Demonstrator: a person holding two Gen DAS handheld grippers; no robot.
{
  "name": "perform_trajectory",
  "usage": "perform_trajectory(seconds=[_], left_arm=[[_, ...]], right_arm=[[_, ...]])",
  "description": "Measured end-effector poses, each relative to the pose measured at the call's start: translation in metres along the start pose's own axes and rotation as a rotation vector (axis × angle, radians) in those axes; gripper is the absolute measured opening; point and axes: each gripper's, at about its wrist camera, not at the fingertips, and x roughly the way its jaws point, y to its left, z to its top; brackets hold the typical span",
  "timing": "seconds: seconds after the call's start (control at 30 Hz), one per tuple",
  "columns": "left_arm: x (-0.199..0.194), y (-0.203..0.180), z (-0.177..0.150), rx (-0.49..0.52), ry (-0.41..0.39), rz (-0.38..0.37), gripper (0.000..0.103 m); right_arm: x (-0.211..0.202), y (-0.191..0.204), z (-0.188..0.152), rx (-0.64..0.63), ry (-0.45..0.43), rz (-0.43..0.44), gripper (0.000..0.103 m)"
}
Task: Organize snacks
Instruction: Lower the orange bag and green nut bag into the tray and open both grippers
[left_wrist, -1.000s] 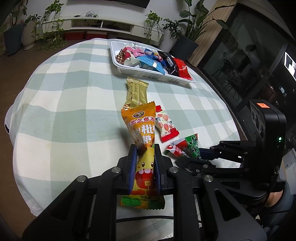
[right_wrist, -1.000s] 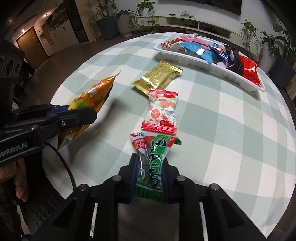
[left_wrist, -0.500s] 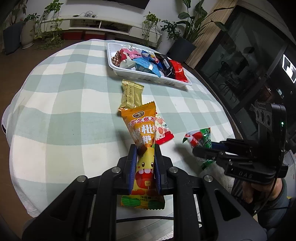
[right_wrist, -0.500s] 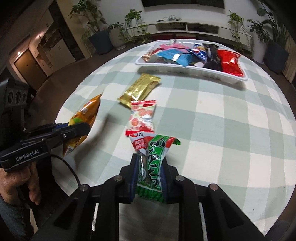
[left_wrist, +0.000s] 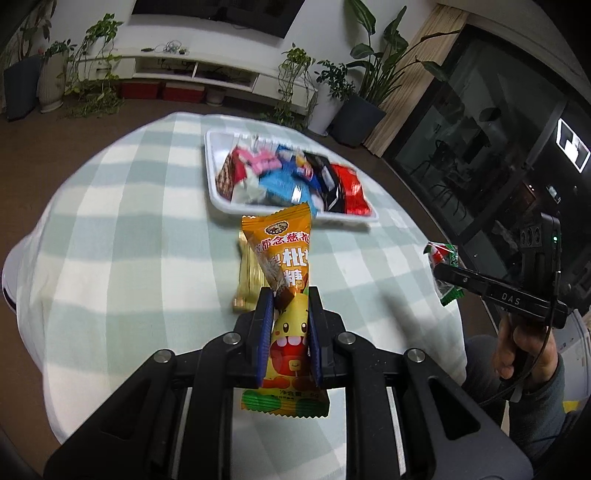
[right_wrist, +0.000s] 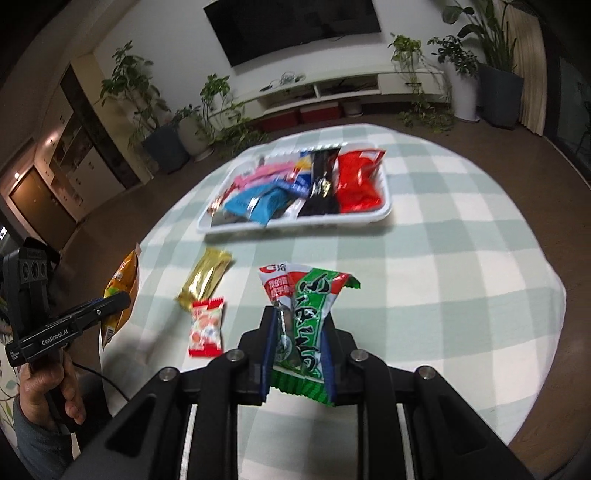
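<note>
My left gripper (left_wrist: 289, 295) is shut on an orange snack packet (left_wrist: 286, 258) with a cartoon face, held above the checked tablecloth. My right gripper (right_wrist: 300, 314) is shut on a green packet (right_wrist: 312, 306) together with a red-and-white packet (right_wrist: 277, 284). Both are lifted clear of the table. A white tray (right_wrist: 369, 221) (left_wrist: 214, 184) at the far side holds several wrapped snacks. On the cloth lie a gold packet (right_wrist: 205, 278) (left_wrist: 247, 280) and a small red-and-white candy packet (right_wrist: 207, 328). Each gripper shows in the other's view, the right one (left_wrist: 454, 275) and the left one (right_wrist: 118, 301).
The round table (left_wrist: 110, 258) has a green-and-white checked cloth, and its edge curves close on all sides. A person's hands (right_wrist: 48, 391) hold the gripper handles. Potted plants, a low white TV cabinet (right_wrist: 332, 88) and a dark glass wall stand beyond.
Both grippers rose with their packets and moved toward the tray. The right gripper rolled and swung out to the right edge of the table. The gold and candy packets stayed put.
</note>
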Motion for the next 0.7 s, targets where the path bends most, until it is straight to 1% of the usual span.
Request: perform_trajectory(seconds=[0.17,0.3,0.43,0.5,0.53,0.63,0.7], left_arm=[[0.009,-0.006,0.057,0.038,-0.037,0.009,0.016],[0.028,-0.014,0.109,0.067,-0.053,0.011,0.016],[0.064,-0.017,0.148,0.081,-0.034,0.035,0.016],[0.090,-0.014,0.162,0.086,-0.005,0.068,0.016],[0.100,-0.013,0.165,0.087,0.005,0.078,0.016],[0.129,-0.008,0.171,0.100,0.026,0.128,0.016],[0.146,-0.002,0.171,0.090,0.039,0.137,0.016]], right_arm=[[-0.008,-0.001,0.044,-0.029,-0.083,0.007,0.023],[0.003,0.008,0.085,-0.063,-0.139,0.037,0.023],[0.036,0.019,0.123,-0.085,-0.138,0.052,0.023],[0.056,0.024,0.136,-0.096,-0.121,0.044,0.023],[0.072,0.024,0.143,-0.100,-0.103,0.039,0.023],[0.106,0.022,0.151,-0.105,-0.059,0.010,0.023],[0.123,0.019,0.153,-0.102,-0.035,-0.010,0.023]])
